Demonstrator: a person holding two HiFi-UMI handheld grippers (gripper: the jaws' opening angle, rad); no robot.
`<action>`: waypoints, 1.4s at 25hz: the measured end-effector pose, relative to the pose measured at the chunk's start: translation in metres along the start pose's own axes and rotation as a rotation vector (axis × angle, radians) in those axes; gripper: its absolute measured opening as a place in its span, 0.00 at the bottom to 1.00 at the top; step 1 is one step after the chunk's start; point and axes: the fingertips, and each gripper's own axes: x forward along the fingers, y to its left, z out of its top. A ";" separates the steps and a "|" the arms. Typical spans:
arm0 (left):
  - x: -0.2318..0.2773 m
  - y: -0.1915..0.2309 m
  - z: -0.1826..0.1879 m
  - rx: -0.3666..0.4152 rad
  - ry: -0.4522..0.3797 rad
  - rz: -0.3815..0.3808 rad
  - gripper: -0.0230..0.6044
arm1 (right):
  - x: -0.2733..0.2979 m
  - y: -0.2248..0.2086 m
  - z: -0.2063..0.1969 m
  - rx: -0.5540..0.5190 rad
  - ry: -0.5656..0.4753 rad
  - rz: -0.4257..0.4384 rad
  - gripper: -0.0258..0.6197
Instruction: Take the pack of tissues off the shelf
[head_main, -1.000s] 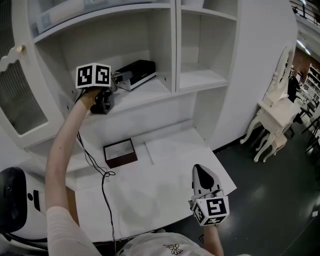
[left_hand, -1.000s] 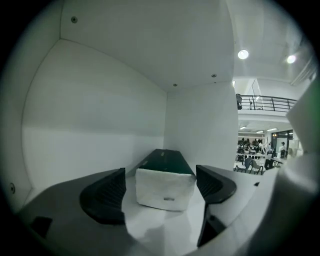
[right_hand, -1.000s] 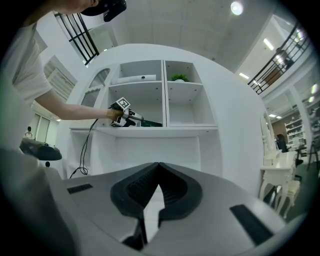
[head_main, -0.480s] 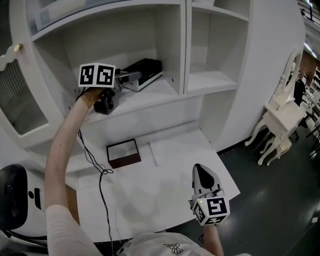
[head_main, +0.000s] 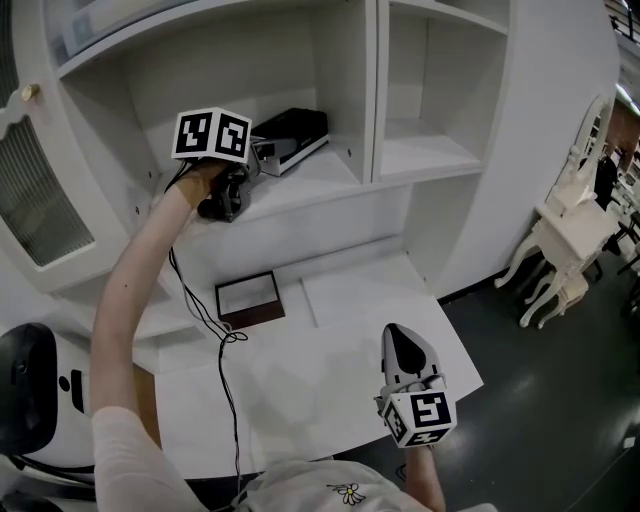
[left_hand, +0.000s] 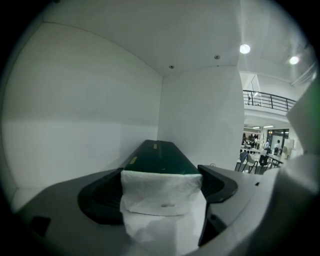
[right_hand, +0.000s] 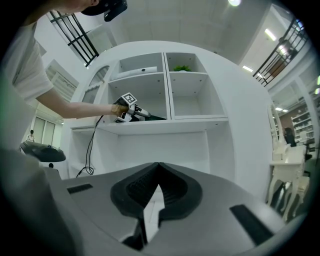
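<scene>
**Left gripper (head_main: 264, 152) pinches the pack of tissues (head_main: 291, 133) in the shelf (head_main: 318, 180)**

The left gripper is raised at arm's length into the left-hand compartment of the white shelf. Its own view shows its two dark jaws closed on the near, white-wrapped end of the pack of tissues (left_hand: 162, 192). Past the jaws, the pack's dark green top runs straight ahead towards the compartment's back corner. From the head view the pack sits inside the compartment, just beyond the gripper's tip and close above the shelf board. Whether it touches the board cannot be told. A black cable (head_main: 203, 318) hangs down from this gripper along the person's forearm.

The right gripper (head_main: 404, 349) is held low and well apart from the left one, over the white desk (head_main: 330, 390) below the shelf. Its jaws are pressed together with nothing between them (right_hand: 158, 169). Ahead of it and to its left, a small brown box (head_main: 249, 298) with a pale inside lies on the desk.
</scene>
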 end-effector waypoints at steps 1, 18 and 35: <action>0.001 0.000 -0.001 0.008 0.007 0.004 0.75 | -0.001 -0.001 -0.001 0.005 0.002 -0.001 0.04; 0.002 0.003 0.000 0.007 0.003 0.024 0.69 | -0.019 -0.002 -0.001 0.012 0.004 -0.029 0.04; -0.109 -0.057 0.040 0.184 -0.324 0.056 0.68 | -0.027 0.026 0.052 -0.087 -0.116 0.020 0.04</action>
